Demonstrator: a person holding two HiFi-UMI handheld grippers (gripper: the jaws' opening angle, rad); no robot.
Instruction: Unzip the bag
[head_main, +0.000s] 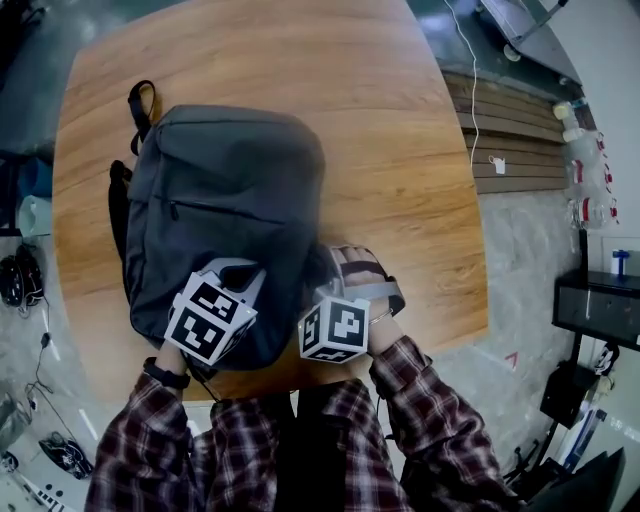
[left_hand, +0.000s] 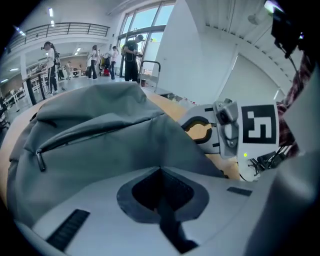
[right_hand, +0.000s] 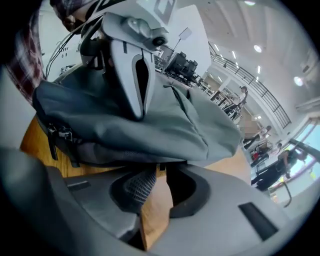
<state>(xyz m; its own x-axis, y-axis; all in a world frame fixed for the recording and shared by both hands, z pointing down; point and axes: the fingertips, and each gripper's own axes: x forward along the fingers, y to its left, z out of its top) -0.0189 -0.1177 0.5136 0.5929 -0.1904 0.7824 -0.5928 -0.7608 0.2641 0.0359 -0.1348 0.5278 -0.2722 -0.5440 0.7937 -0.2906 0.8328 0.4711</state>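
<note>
A dark grey backpack (head_main: 225, 200) lies flat on the round wooden table (head_main: 400, 150), top handle (head_main: 142, 100) toward the far side. My left gripper (head_main: 235, 275) rests on the bag's near end, shut on a fold of its fabric (left_hand: 150, 145). The right gripper (head_main: 325, 275) sits at the bag's near right edge; its jaws (right_hand: 160, 170) stand nearly together on a small dark zipper pull (right_hand: 160, 169) under the bag's rim. A front pocket zipper (left_hand: 95, 132) with its pull (left_hand: 40, 161) runs across the bag. Each gripper shows in the other's view: the right gripper (left_hand: 200, 131), the left gripper (right_hand: 136, 70).
The table's near edge (head_main: 440, 340) runs just behind the grippers, with my plaid sleeves (head_main: 410, 400) over it. A black shoulder strap (head_main: 118, 210) lies along the bag's left side. Wooden slats (head_main: 510, 130) and cables lie on the floor at the right. Several people (left_hand: 125, 55) stand far off.
</note>
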